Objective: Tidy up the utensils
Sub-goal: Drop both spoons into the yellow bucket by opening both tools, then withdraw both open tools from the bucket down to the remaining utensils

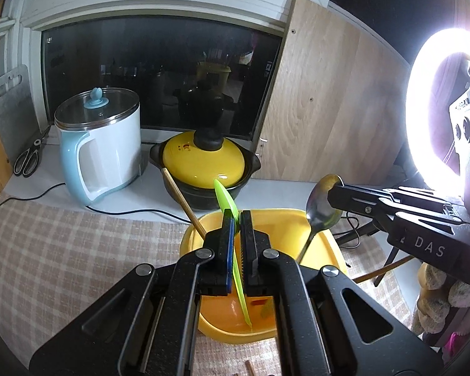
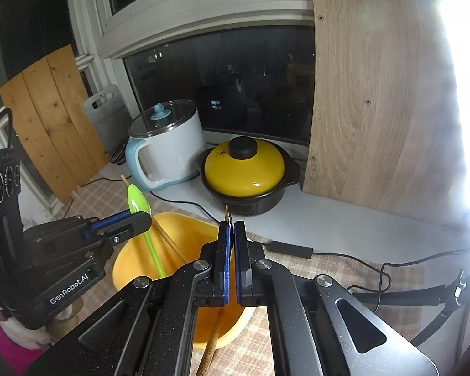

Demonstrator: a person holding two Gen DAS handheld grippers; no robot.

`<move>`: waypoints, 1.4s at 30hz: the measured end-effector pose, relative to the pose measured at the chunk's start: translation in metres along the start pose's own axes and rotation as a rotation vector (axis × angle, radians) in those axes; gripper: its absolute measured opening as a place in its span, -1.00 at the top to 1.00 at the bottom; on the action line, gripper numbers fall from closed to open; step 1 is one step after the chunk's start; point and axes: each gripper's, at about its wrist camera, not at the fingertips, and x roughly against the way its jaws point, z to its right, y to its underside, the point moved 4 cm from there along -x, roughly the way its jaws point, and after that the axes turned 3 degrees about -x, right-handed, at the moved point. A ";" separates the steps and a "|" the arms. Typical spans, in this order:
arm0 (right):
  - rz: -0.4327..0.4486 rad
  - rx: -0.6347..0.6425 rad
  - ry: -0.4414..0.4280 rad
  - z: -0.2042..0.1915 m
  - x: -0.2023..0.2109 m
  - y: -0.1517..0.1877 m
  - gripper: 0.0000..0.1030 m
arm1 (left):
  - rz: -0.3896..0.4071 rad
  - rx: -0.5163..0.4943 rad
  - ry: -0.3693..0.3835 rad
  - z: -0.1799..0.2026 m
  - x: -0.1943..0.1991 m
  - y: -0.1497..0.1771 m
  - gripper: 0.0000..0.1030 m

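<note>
A yellow basin (image 1: pixel 266 213) (image 2: pixel 122 263) stands on the checked cloth below both grippers. My left gripper (image 1: pixel 237 216) (image 2: pixel 142 214) is shut on a green plastic spoon (image 1: pixel 224 195) (image 2: pixel 138 202); the spoon's bowl points up and its handle hangs into the basin. My right gripper (image 2: pixel 231 224) (image 1: pixel 333 192) is shut on a metal spoon (image 1: pixel 322 210) (image 2: pixel 228 216), clamped at the bowl, with the handle slanting down over the basin's right rim. A wooden chopstick (image 1: pixel 185 203) (image 2: pixel 169 241) leans inside the basin. A second wooden stick (image 2: pixel 211 341) passes under my right gripper.
At the back stand a white and blue electric pot (image 1: pixel 100 144) (image 2: pixel 166 150) and a black casserole with a yellow lid (image 1: pixel 203 163) (image 2: pixel 244 172). Scissors (image 1: pixel 28 159) lie far left. A bright ring light (image 1: pixel 423 109) and cables (image 2: pixel 382 269) are at the right.
</note>
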 end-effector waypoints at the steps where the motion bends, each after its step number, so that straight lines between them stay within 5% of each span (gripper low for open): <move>1: -0.002 0.000 -0.001 0.000 0.000 0.001 0.92 | -0.003 0.000 0.000 0.000 0.000 0.000 0.98; 11: 0.001 -0.038 -0.011 0.002 0.008 0.001 0.89 | -0.021 0.014 -0.010 0.000 0.008 0.005 0.98; 27: 0.101 -0.018 -0.088 -0.003 0.085 0.023 0.87 | 0.069 0.028 -0.080 0.019 0.076 0.016 0.98; 29: 0.109 -0.015 -0.096 -0.002 0.093 0.027 0.76 | 0.077 0.025 -0.088 0.023 0.086 0.020 0.97; 31: 0.122 -0.009 -0.099 -0.001 0.103 0.035 0.42 | 0.081 0.026 -0.092 0.027 0.093 0.024 0.97; 42: 0.119 0.013 -0.115 0.000 0.130 0.070 0.22 | 0.025 0.037 -0.095 0.034 0.121 0.059 0.97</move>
